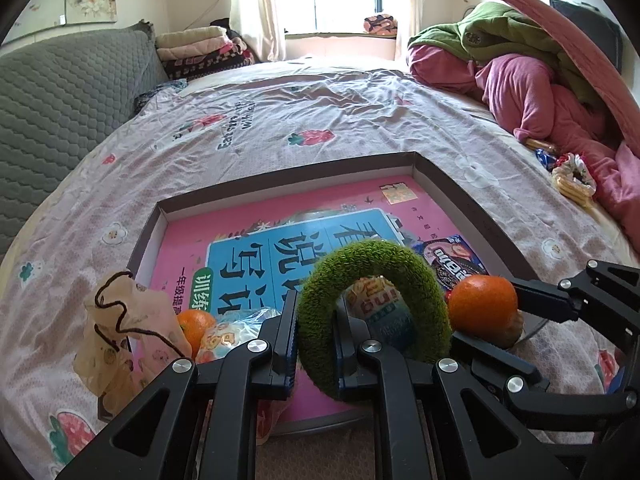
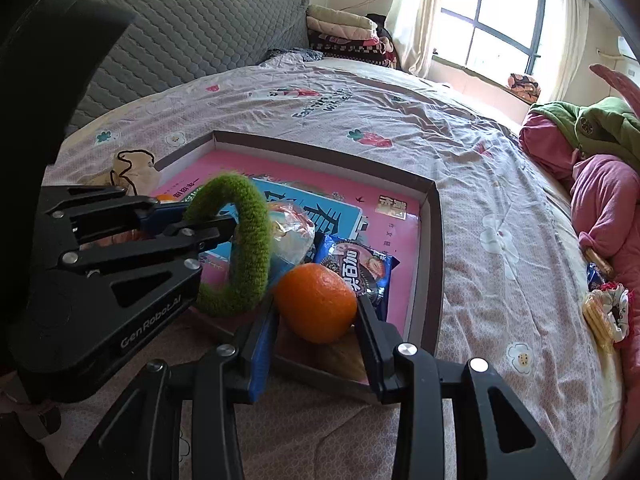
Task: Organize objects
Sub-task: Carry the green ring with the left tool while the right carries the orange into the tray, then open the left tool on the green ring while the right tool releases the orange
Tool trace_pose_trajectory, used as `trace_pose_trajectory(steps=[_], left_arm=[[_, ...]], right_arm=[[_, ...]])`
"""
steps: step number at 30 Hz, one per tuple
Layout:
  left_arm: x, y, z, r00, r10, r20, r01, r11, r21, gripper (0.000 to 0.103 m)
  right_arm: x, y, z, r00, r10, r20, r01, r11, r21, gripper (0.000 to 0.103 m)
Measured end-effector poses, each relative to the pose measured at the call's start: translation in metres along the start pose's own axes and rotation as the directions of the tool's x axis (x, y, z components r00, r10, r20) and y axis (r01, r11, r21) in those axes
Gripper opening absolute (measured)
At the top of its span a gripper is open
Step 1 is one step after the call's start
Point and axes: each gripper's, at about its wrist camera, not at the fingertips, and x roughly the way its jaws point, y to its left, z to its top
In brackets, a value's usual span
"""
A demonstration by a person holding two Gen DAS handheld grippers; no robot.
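A shallow cardboard box (image 1: 472, 204) (image 2: 434, 240) lies on the bed, with a pink and blue book (image 1: 280, 248) (image 2: 340, 216) flat inside. My left gripper (image 1: 316, 344) (image 2: 208, 220) is shut on a fuzzy green ring (image 1: 376, 308) (image 2: 248, 248) and holds it upright over the box's near side. My right gripper (image 2: 316, 312) (image 1: 486, 320) is shut on an orange (image 2: 316, 302) (image 1: 482, 306) above the box's near right corner. A dark cookie packet (image 1: 452, 258) (image 2: 358, 268), a clear snack bag (image 1: 236, 330) (image 2: 292, 236) and a second orange (image 1: 196, 326) lie in the box.
A beige drawstring pouch (image 1: 120, 332) (image 2: 132, 172) leans on the box's left rim. Snack packets and a scrunchie (image 1: 572, 180) (image 2: 604, 308) lie at the bed's right edge by a pink and green clothes pile (image 1: 520, 80). A grey headboard (image 1: 60, 100) stands at left.
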Motion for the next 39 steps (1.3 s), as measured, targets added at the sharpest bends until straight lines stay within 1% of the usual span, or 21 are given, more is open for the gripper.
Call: trace_pose_trajectory(steps=[2, 4, 9, 13, 19, 22, 34, 35, 36, 39], left_arm=[[0.0, -0.001, -0.001, 1.0, 0.001, 0.0, -0.001, 1.0, 0.001, 0.015], [-0.001, -0.002, -0.002, 1.0, 0.0, 0.0, 0.0, 1.0, -0.001, 0.015], [-0.004, -0.005, -0.006, 1.0, -0.006, 0.0, 0.006, 1.0, -0.006, 0.015], [-0.005, -0.004, -0.008, 1.0, -0.02, -0.002, 0.02, 0.999, -0.024, 0.017], [-0.009, -0.003, -0.01, 0.999, -0.036, -0.002, 0.036, 0.999, -0.027, 0.021], [-0.012, -0.001, -0.011, 0.999, -0.039, 0.001, 0.039, 0.999, -0.033, 0.026], [-0.021, 0.003, -0.011, 0.999, -0.042, -0.005, 0.042, 0.998, -0.048, 0.026], [-0.022, 0.003, -0.011, 0.999, -0.044, -0.007, 0.043, 0.998, -0.05, 0.029], [-0.023, 0.002, -0.012, 0.999, -0.043, -0.006, 0.043, 0.998, -0.05, 0.034], [-0.025, 0.003, -0.012, 0.999, -0.045, -0.003, 0.045, 0.997, -0.056, 0.036]], right_arm=[[0.0, -0.002, 0.001, 1.0, 0.005, -0.003, -0.005, 1.0, 0.007, 0.039], [0.0, -0.004, 0.001, 1.0, 0.005, -0.008, -0.005, 1.0, 0.015, 0.042], [0.0, -0.007, 0.0, 1.0, 0.005, -0.014, -0.004, 0.999, 0.033, 0.046], [-0.003, -0.01, -0.001, 1.0, -0.007, -0.015, 0.008, 0.999, 0.035, 0.053], [-0.006, -0.011, 0.0, 1.0, -0.008, -0.009, 0.009, 0.999, 0.036, 0.055], [-0.007, -0.011, 0.0, 1.0, -0.013, -0.006, 0.013, 0.999, 0.033, 0.055], [-0.012, -0.011, 0.003, 1.0, -0.009, 0.012, 0.008, 0.999, 0.042, 0.057], [-0.012, -0.011, 0.003, 1.0, -0.008, 0.015, 0.007, 0.999, 0.043, 0.057], [-0.013, -0.011, 0.003, 1.0, -0.008, 0.018, 0.007, 0.999, 0.043, 0.057], [-0.014, -0.012, 0.003, 1.0, -0.009, 0.02, 0.008, 0.999, 0.049, 0.059]])
